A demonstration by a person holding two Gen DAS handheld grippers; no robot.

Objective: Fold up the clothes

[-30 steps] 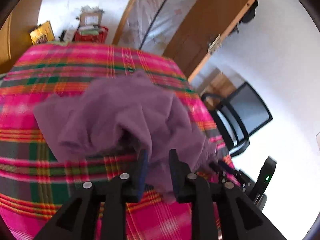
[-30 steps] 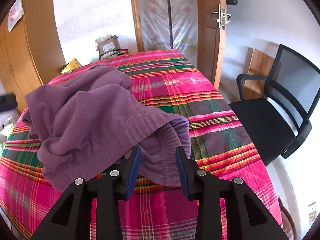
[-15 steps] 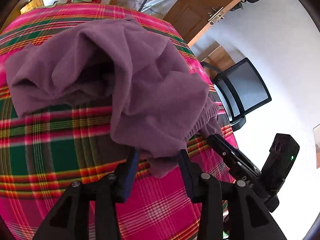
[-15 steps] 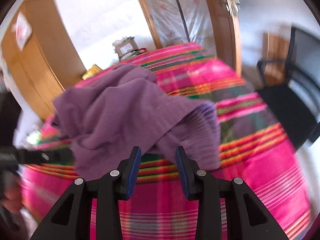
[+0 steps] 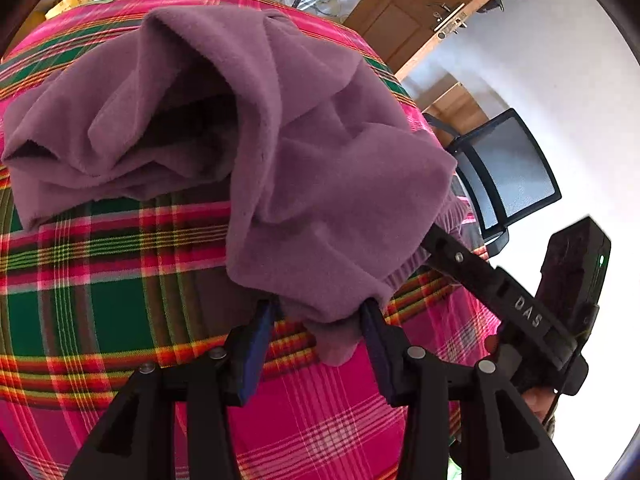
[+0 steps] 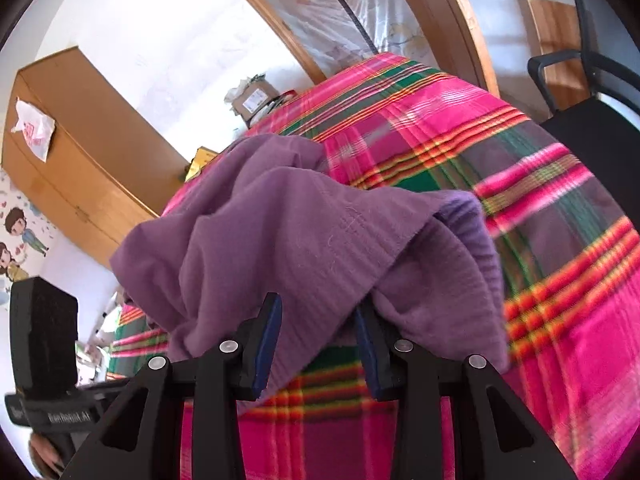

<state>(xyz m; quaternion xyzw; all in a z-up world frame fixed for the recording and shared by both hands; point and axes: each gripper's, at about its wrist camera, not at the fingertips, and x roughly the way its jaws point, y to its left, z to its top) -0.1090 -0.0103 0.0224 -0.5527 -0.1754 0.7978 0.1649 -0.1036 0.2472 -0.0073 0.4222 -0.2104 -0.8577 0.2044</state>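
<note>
Left wrist view: the left gripper (image 5: 320, 320) stands with its jaws spread wide, and a hanging tip of the purple garment (image 5: 304, 184) droops between them without being pinched. The rest of the cloth is heaped just ahead of the fingers on the plaid tablecloth (image 5: 100, 280), bunched and rumpled, not folded. To its right the right gripper (image 5: 472, 268) reaches under the cloth's edge.

Right wrist view: the right gripper (image 6: 316, 332) is also spread, and the purple garment (image 6: 304, 240) drapes over and between its fingers; whether anything is truly caught there I cannot quite tell, since the cloth hides the fingertips. A ribbed hem hangs to its right.

The garment looks like soft, light fleece, limp and grippy, so it should sag and bunch rather than slide. The ribbed hem or a corner edge looks the firmest place to pinch.
</note>
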